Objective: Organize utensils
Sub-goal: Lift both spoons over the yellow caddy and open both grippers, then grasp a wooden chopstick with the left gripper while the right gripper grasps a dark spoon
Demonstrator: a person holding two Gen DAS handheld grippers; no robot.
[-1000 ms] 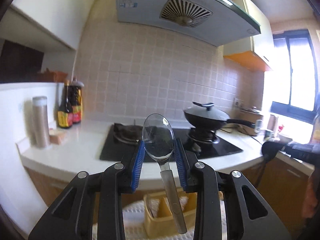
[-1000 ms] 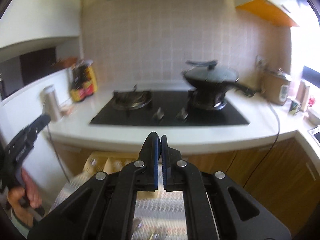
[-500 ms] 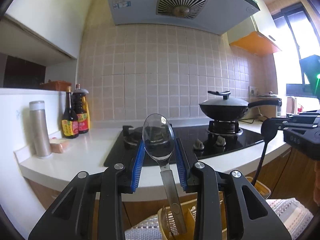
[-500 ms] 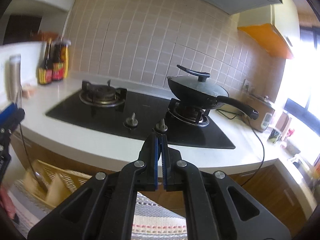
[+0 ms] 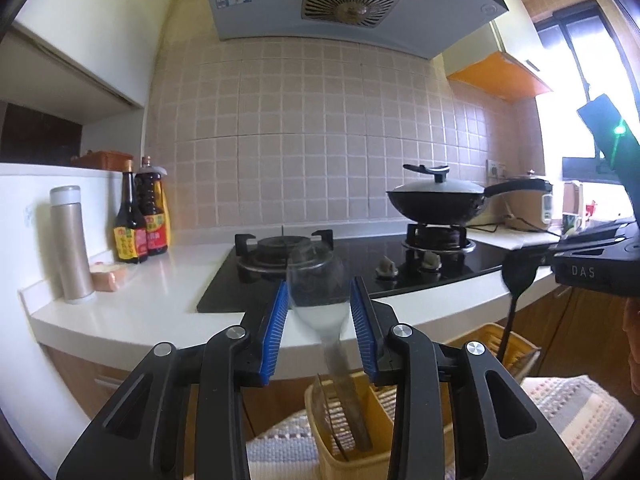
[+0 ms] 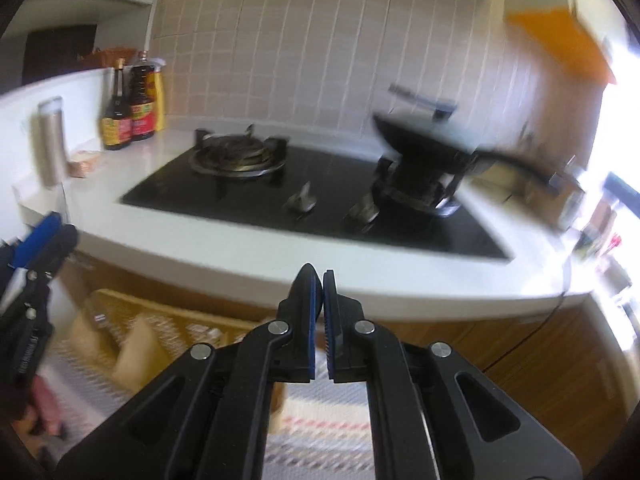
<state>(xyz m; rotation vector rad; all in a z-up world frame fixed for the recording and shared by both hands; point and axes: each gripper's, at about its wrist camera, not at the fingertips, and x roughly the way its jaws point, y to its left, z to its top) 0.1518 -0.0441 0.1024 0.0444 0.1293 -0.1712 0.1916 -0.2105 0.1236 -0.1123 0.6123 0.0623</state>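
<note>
Steel first: the left gripper's (image 5: pixel 320 294) jaws stand apart on either side of the bowl of a polished metal tablespoon (image 5: pixel 316 280), with a sliver of gap at the right pad. The spoon is smeared while the jaws are sharp, so I judge it loose and slipping. Stiff, light and slick, it wants a grip across the neck, not the rounded bowl. Its handle points down into the near compartment of a yellow slotted plastic basket (image 5: pixel 328 464). What else lies in that compartment is too blurred to name.

The right gripper's (image 6: pixel 322 276) jaws are pinched almost together on a black long-handled plastic spoon (image 5: pixel 518 276), whose handle hangs toward the basket's far end. The basket sits on a striped woven mat (image 5: pixel 576 408), below the white worktop's (image 5: pixel 160 300) front edge.
</note>
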